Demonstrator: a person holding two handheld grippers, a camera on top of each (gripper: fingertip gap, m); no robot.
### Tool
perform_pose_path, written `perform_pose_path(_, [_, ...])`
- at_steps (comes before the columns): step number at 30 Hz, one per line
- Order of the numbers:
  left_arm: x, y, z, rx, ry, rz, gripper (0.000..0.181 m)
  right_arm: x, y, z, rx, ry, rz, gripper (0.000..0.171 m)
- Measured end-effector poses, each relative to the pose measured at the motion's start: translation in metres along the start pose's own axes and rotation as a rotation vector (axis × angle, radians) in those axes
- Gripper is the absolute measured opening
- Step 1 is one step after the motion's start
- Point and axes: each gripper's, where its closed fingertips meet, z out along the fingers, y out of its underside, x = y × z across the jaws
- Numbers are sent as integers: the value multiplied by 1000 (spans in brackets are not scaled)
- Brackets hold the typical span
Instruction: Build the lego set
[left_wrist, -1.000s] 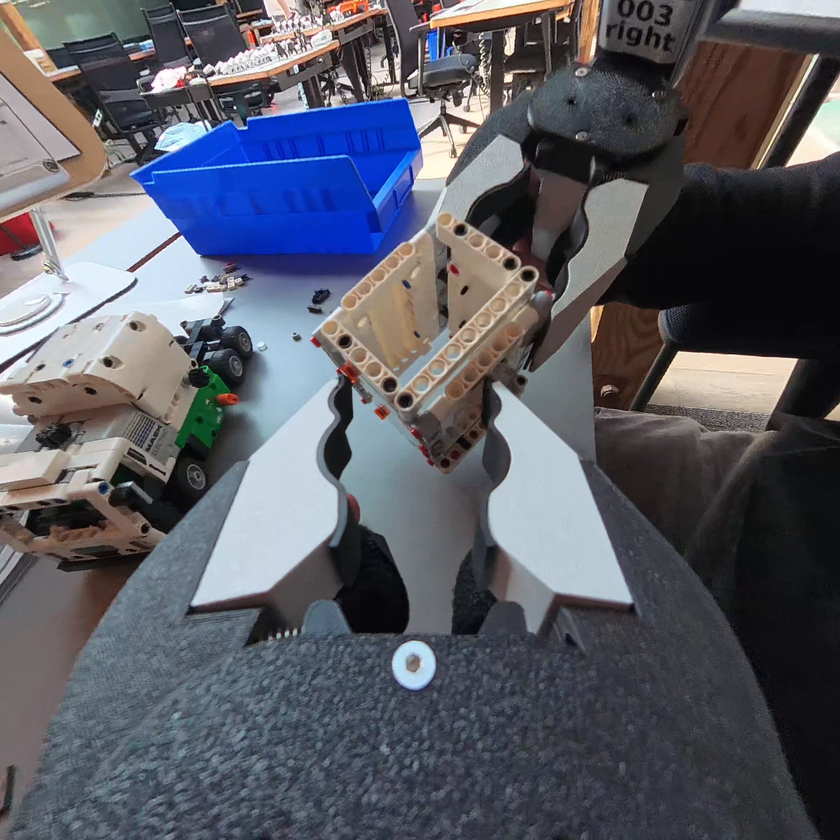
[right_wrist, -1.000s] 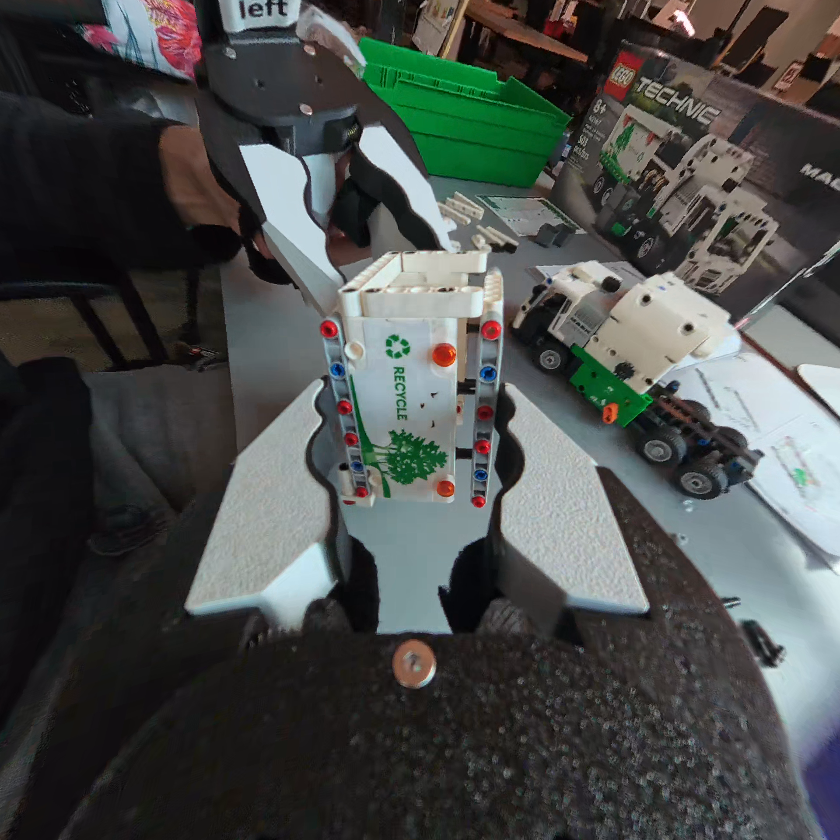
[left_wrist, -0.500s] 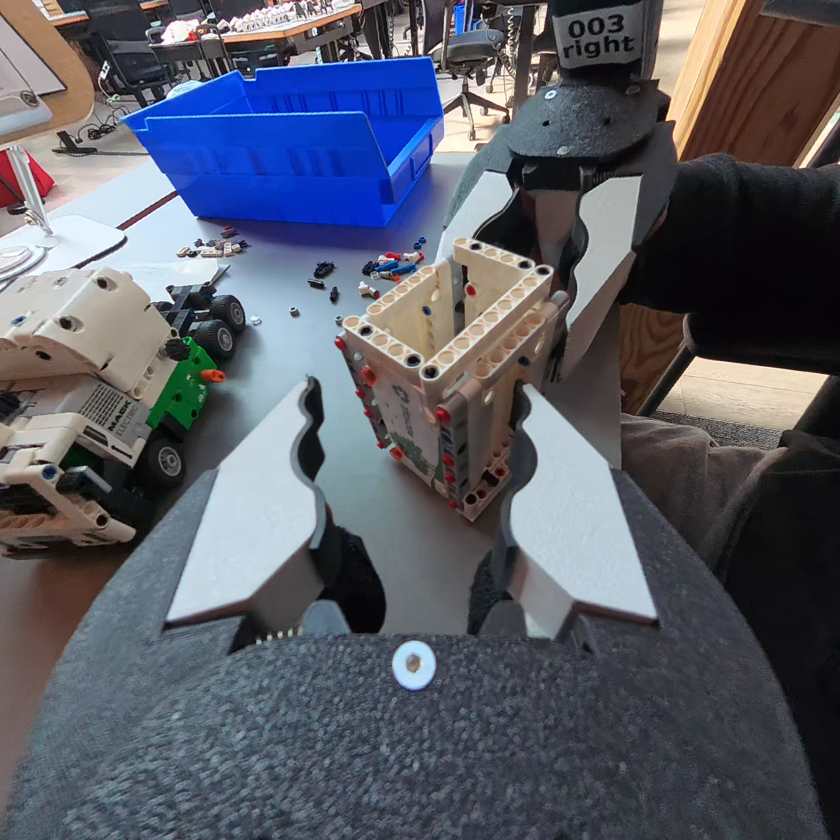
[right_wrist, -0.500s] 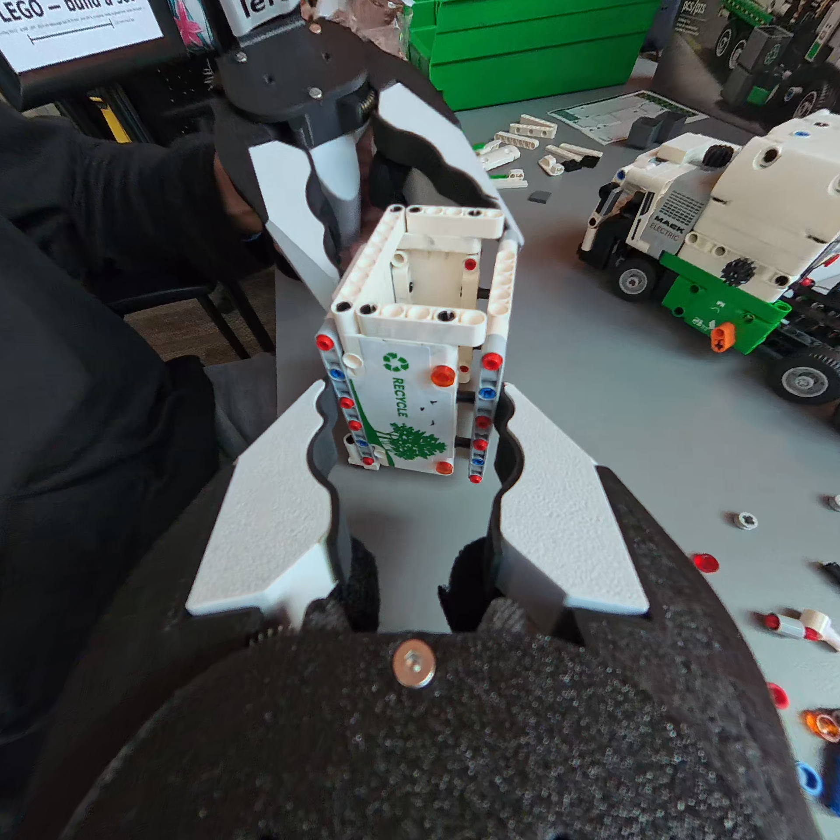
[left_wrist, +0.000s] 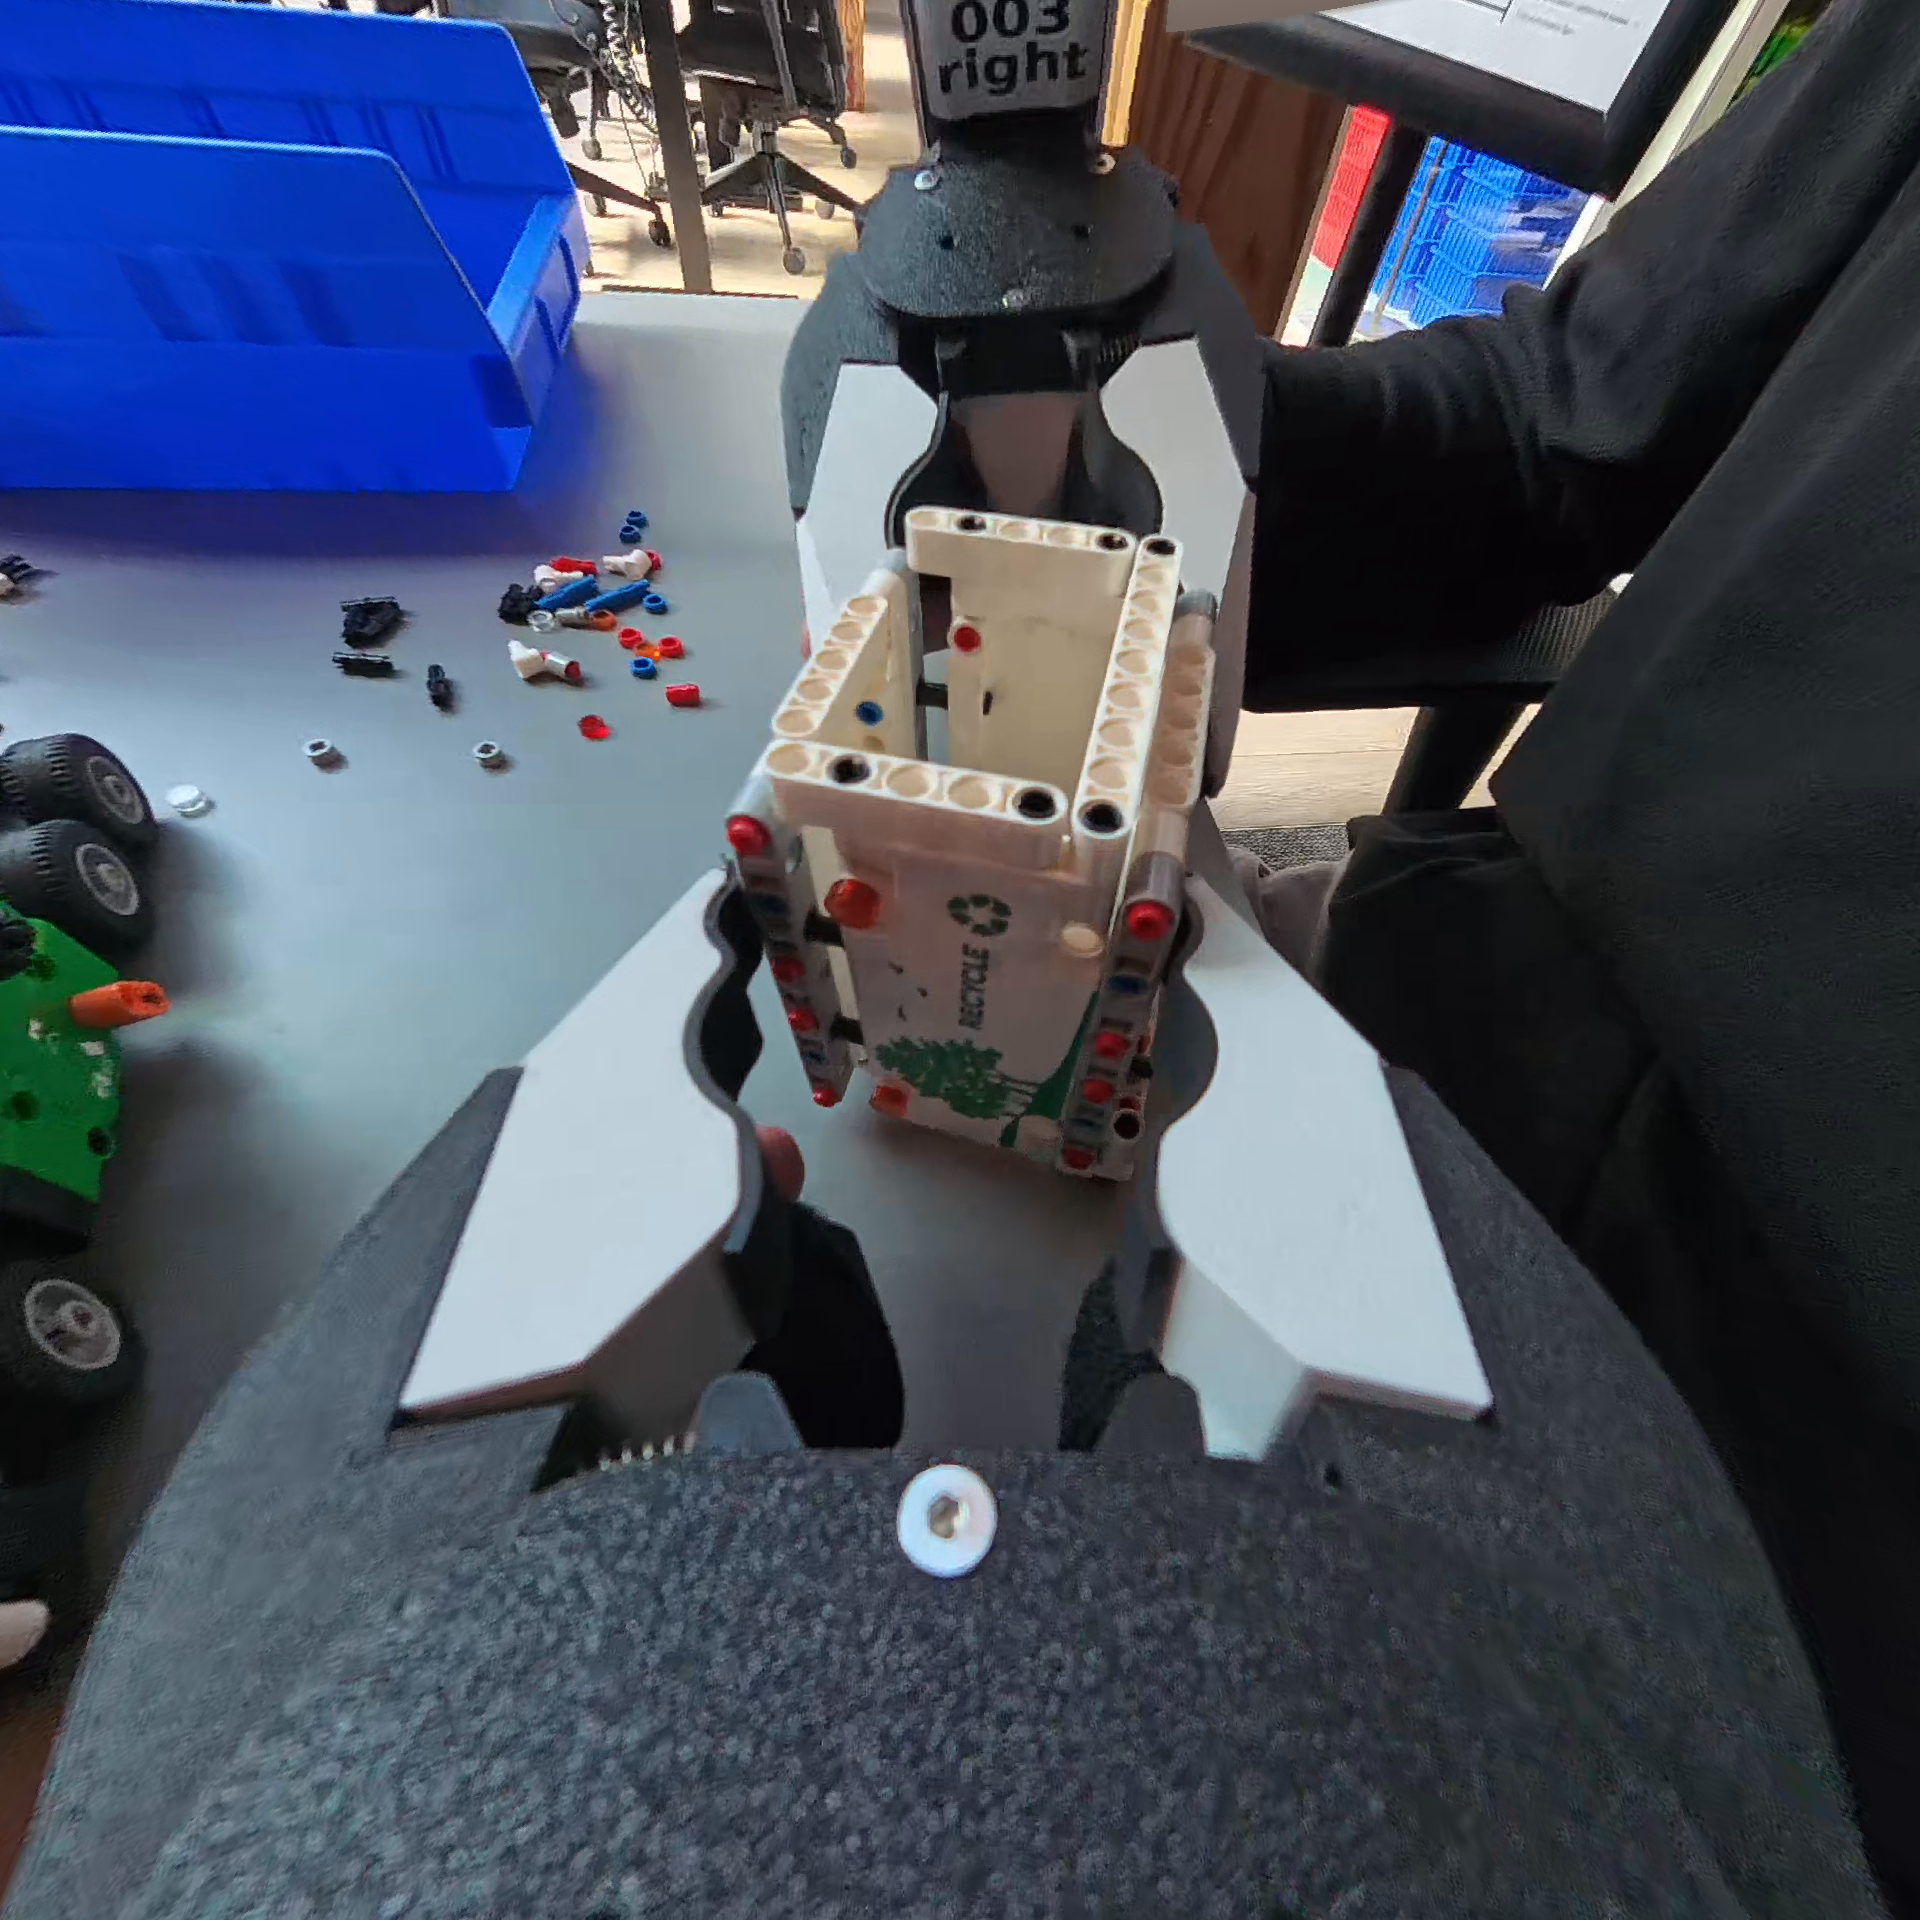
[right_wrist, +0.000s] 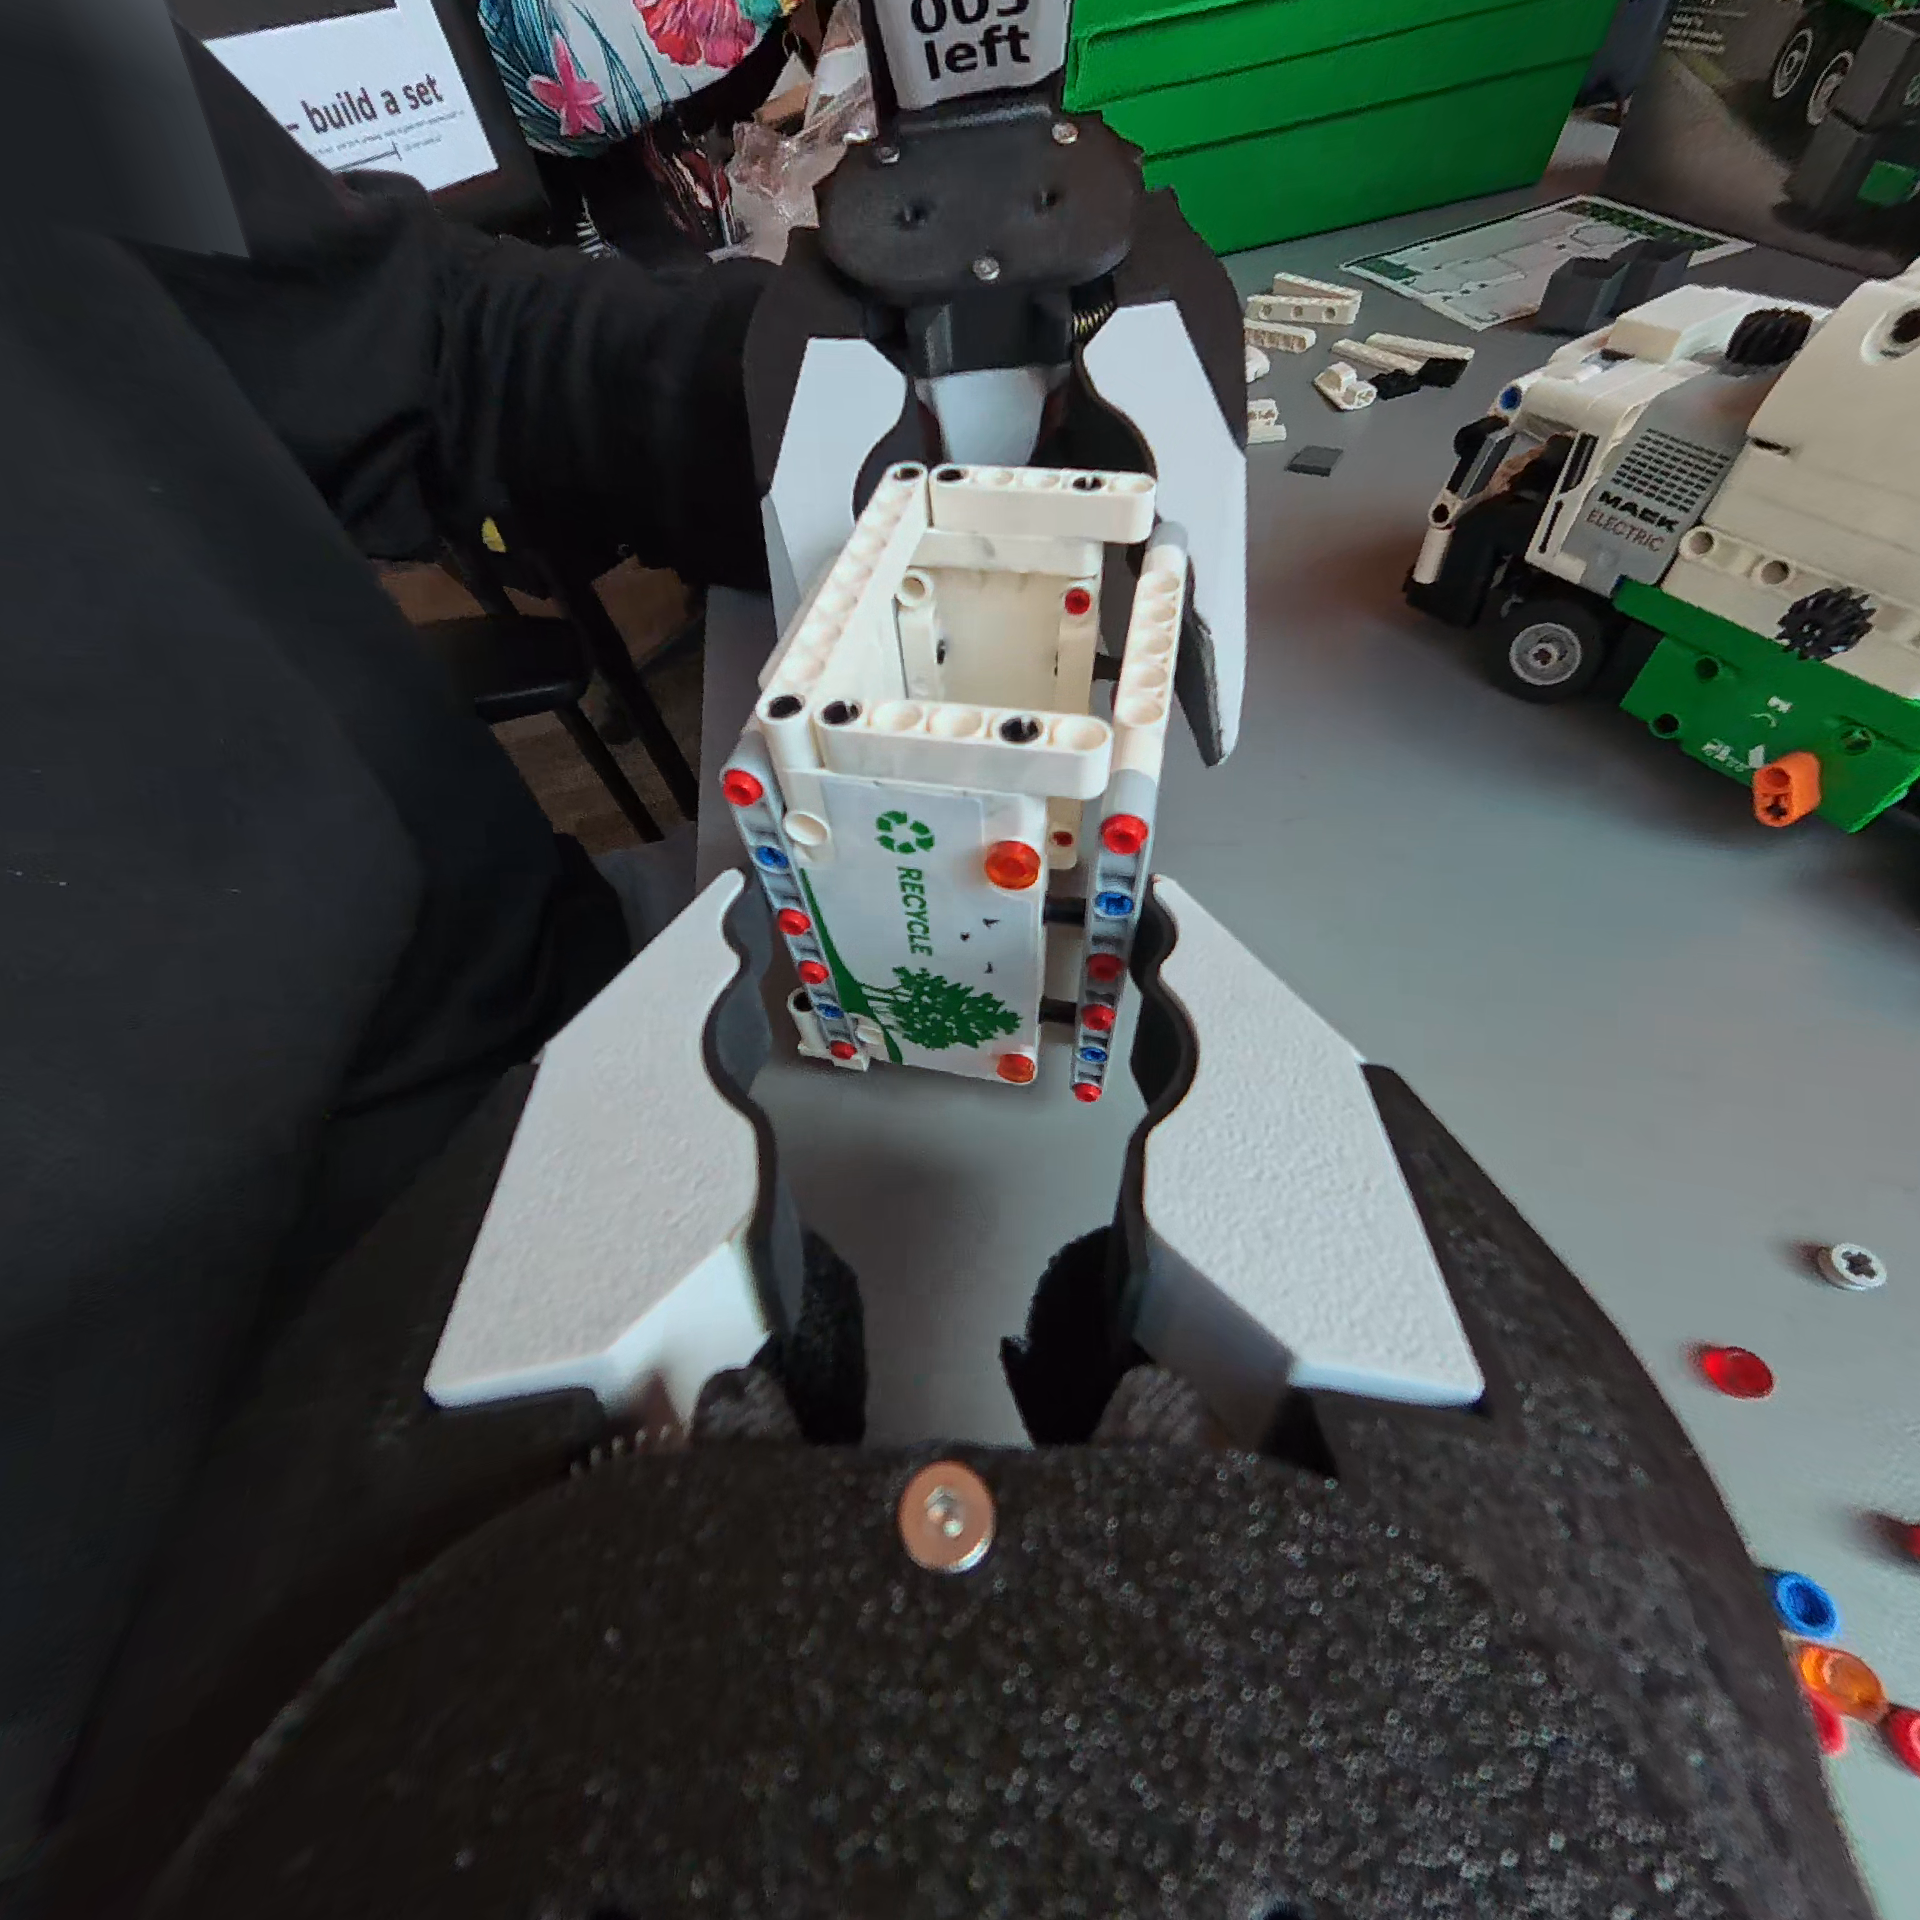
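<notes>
The white Lego bin body, an open-topped box of holed beams w/ red and blue pins down its corners and a green tree sticker on each end panel, stands upright on the grey table, sitting between both tools near the table's right edge. The left gripper comes at it from the near side in the left wrist view: fingers part-open and straddling the box's near end, the right-hand finger touching the pinned corner strip, the left-hand one just beside the other strip; whether it truly clamps, can't tell. The right gripper faces it from the opp. end; in its own view both fingers sit against the box's corner strips, spread abt the box's width, so it looks closed on the box. Each tool also shows at the far side of the other's view, jaws flanking the far end of the box. Dark-sleeved arms reach in behind each. Left of the box in the left wrist view lie loose small parts, red, blue, black and white pins and bushes, w/ a blue storage bin beyond. In the right wrist view the part-built white and green truck stands off to the right, well apart, white beams and a paper sheet farther back, green bins behind those.
</notes>
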Motion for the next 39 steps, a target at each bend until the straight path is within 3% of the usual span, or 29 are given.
perform_pose_path(5, [-3,0,0,6,-14,-7,74,2,-2,0,29,18,39,71])
perform_pose_path(10, [-7,1,2,-5,-71,-9,74,4,-8,0,71,94,28,88])
perform_pose_path(13, [-9,0,4,-1,-103,-15,74,17,-6,0,49,204,17,73])
perform_pose_path(15, [-9,0,4,-3,-119,-1,74,18,-5,1,42,222,-6,73])
perform_pose_path(32, [-14,-1,4,6,-141,-12,69,23,-4,1,37,194,21,70])
perform_pose_path(39, [-8,-1,1,15,-112,12,69,16,18,3,-109,158,-29,82])
